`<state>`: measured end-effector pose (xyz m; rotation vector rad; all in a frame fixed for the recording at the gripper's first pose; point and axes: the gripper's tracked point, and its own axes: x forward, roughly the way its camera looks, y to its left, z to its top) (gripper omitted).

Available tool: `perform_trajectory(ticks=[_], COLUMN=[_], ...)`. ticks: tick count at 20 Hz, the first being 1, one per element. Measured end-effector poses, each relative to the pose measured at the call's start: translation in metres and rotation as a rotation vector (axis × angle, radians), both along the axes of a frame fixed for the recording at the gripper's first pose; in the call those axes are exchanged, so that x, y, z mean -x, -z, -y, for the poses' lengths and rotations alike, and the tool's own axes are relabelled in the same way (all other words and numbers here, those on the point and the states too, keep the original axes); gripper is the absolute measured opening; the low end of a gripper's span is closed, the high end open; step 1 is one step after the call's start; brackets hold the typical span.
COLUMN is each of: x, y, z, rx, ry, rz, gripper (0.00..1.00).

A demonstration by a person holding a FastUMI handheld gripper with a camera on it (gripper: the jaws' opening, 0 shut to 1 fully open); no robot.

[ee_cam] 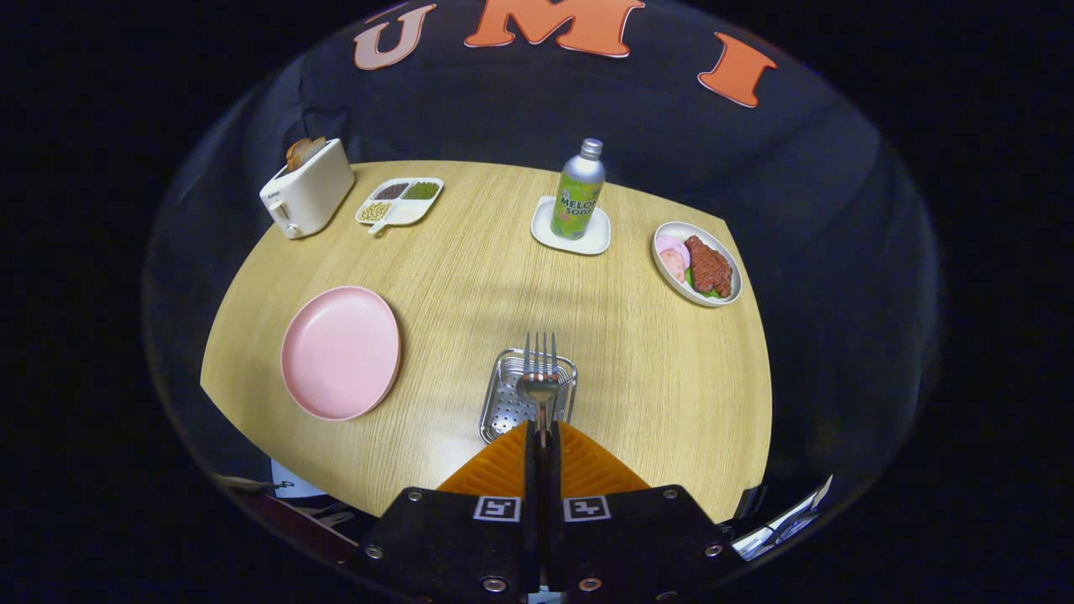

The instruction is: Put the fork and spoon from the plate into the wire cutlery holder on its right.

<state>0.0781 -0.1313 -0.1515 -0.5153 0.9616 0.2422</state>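
Gripper (541,436) at lower centre, fingers pressed together on the handles of the fork (541,352) and spoon (539,390).

Both utensils stick out just ahead of the fingertips, over the wire cutlery holder (503,403). Left of it sits the bare pink plate (340,352). Farther back: a soda bottle (579,189), a meat dish (698,264) at right, a toaster (306,197) upper left.

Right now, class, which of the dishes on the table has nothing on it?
The round pink plate, left of the steel cutlery holder. The divided tray, white coaster and oval meat plate all carry something. The tool is shut on the fork and spoon.
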Motion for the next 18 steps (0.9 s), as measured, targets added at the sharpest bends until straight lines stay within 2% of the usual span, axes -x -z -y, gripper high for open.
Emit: perform_trajectory(ticks=[4,10,18], x=[0.001,-0.005,-0.015], y=[0.016,0.04,0.061], z=[0.002,-0.001,-0.003], rx=[0.037,0.074,0.115], ry=[-0.045,-0.045,-0.029], rz=[-0.116,-0.265,-0.34], gripper=[0.04,0.04,0.05])
